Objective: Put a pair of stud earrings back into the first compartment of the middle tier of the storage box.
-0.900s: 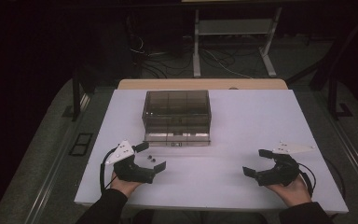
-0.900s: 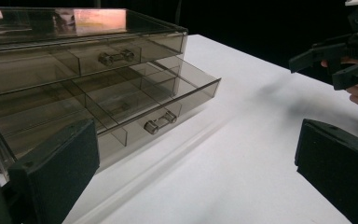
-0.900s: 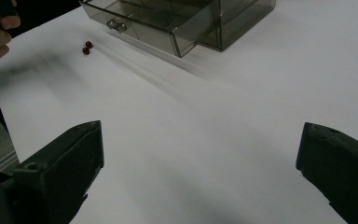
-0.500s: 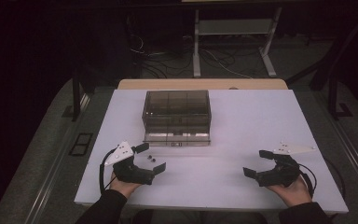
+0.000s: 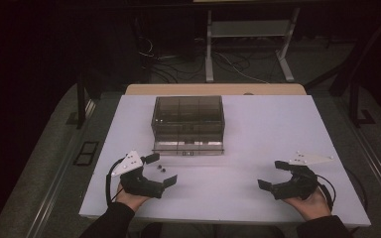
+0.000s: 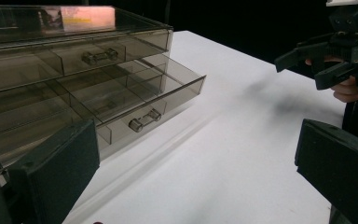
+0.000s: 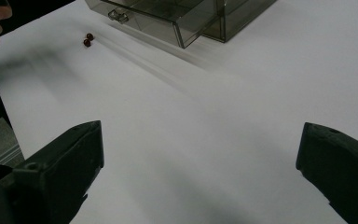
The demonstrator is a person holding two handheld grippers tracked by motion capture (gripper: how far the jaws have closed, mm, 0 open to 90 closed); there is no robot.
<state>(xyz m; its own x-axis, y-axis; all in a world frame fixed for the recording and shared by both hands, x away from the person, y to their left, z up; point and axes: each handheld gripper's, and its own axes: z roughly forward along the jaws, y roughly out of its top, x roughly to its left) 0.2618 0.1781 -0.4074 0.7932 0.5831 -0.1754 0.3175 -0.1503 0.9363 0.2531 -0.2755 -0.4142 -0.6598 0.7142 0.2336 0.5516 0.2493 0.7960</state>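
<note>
Dark red and glossy, the two small round beads [image 5: 161, 169] lying on the white worktop [image 5: 258, 144] just ahead of the wide-open left hand-held gripper [image 5: 159, 169], before the smoked clear plastic drawer box [image 5: 188, 124], are probably being judged light, hard and apt to roll, best pinched singly across the middle.

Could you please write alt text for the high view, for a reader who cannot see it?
A person's hands hold the open left gripper and open right gripper low over a white table. Between and beyond them stands a smoky transparent plastic drawer box, its bottom drawer pulled out. Two small dark round beads lie on the table between the left gripper's jaws.
</note>
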